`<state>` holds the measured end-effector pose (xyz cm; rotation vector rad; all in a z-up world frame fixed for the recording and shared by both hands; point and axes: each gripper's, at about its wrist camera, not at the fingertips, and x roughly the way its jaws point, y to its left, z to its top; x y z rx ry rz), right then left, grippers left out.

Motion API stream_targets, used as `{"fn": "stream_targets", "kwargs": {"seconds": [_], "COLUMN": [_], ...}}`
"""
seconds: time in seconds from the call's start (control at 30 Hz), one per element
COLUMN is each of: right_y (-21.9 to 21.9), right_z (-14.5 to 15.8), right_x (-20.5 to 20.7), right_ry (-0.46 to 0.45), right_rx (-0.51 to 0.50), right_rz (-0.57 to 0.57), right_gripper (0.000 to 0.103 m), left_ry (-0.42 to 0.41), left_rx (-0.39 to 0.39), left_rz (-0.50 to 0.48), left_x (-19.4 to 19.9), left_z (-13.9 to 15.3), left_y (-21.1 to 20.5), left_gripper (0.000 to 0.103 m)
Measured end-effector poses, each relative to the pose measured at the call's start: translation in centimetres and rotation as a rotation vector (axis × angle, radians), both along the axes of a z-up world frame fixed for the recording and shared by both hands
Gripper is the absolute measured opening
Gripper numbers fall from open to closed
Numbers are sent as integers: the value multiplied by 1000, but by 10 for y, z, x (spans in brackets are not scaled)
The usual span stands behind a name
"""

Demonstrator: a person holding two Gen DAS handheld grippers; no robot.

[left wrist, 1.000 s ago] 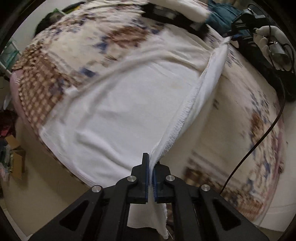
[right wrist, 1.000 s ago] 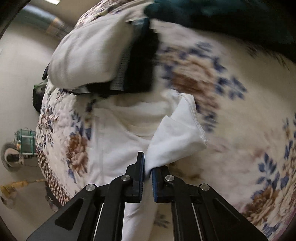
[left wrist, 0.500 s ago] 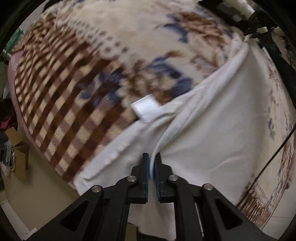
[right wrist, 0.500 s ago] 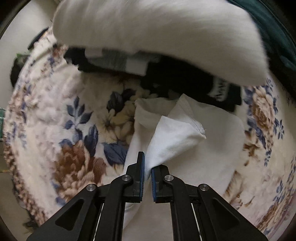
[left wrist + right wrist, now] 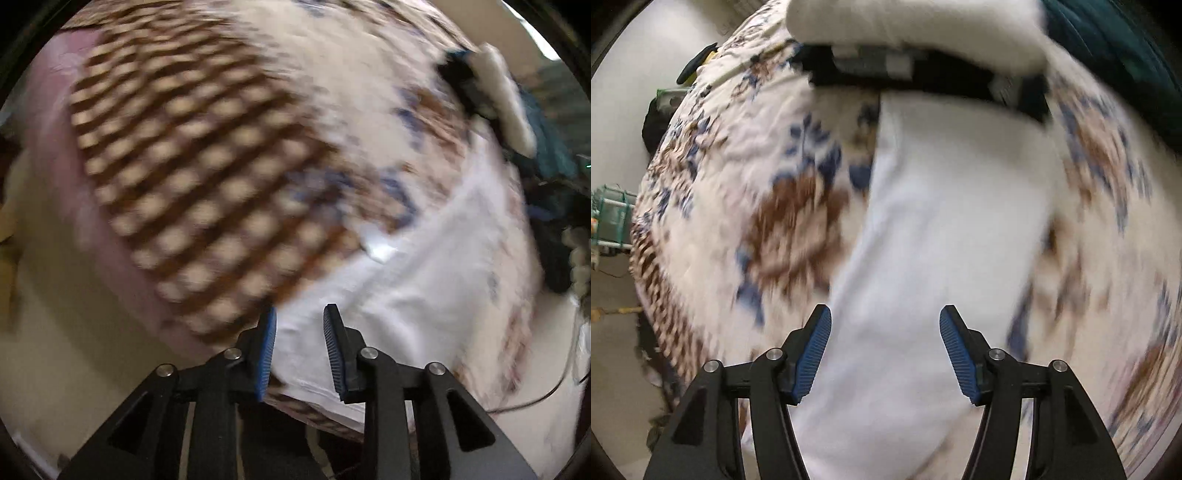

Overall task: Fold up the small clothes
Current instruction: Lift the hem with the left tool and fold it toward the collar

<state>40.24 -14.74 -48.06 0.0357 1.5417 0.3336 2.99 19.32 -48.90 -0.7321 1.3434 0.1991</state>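
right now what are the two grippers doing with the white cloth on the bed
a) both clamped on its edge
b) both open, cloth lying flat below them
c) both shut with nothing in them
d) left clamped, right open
b: the left gripper and the right gripper both show a clear gap between their blue pads, having just been opening, and the white cloth lies flat on the flowered blanket, pinched by neither.

White cloth garment point(image 5: 945, 229) lies flat on floral blanket point(image 5: 783, 206), folded into a long, narrow strip; surface smooth, edges blurred. Far end touches a stack of folded clothes point(image 5: 923, 70), black under white. In the left view the garment point(image 5: 424, 295) reaches the blanket's brown checkered border point(image 5: 192, 192).
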Motion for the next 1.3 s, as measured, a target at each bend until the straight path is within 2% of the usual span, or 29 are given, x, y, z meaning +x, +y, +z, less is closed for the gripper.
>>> {"fn": "stream_targets", "kwargs": {"seconds": [0.07,0.17,0.23,0.27,0.33,0.5,0.57,0.6,0.67,0.73,0.77,0.8,0.83,0.9,0.97,1.1,1.17,1.2,1.23,1.3], "right_y": [-15,-42,-57,-65,-76,-93,-92,-92,-93,-97,-97,-96,-94,-92,-90,-91,-87,-85,-83,-75], "right_z": [-2,-17,-27,-37,-47,-65,-67,-67,-71,-79,-85,-90,-94,-99,-100,-99,-98,-97,-96,-95], "right_x": [-33,-91,-115,-133,-153,-206,-226,-236,-254,-275,-284,-293,-298,-312,-321,-331,-335,-338,-340,-342], "right_ry": [28,93,128,151,163,198,201,201,213,243,260,274,281,284,277,266,259,252,247,240], "right_rx": [3,-9,-6,-15,-30,20,51,63,92,122,129,131,130,125,111,100,104,99,97,89], "right_rz": [-37,-95,-131,-152,-173,-216,-219,-222,-245,-289,-306,-323,-333,-366,-386,-443,-469,-480,-488,-506], "right_gripper": [63,63,63,63,63,63,63,63,63,63,63,63,63,63,63,63,63,63,63,63], "left_ry": [6,66,109,102,64,3,-15,-19,-30,-35,-26,-14,-10,31,63,73,46,20,4,-36], "left_rx": [-18,-11,6,9,37,138,155,158,72,-21,-43,-67,-96,-64,-36,-20,-4,13,43,60], "left_rz": [-84,-203,-261,-270,-273,-233,-224,-221,-190,-181,-186,-197,-214,-263,-301,-362,-370,-371,-391,-408], "left_x": [8,16,17,18,18,17,15,12,11,9,11,12,14,19,21,24,25,25,24,22], "left_z": [-7,-30,-46,-49,-49,-21,-12,-8,-10,-16,-22,-28,-34,-46,-57,-65,-63,-59,-54,-43], "left_y": [-15,-41,-57,-61,-67,-59,-53,-48,-39,-32,-35,-37,-40,-49,-54,-60,-62,-64,-67,-67], "left_gripper": [25,25,22,22,0,0,0,0,0,3,5,13,25,37,37,37,34,12,1,1]}}
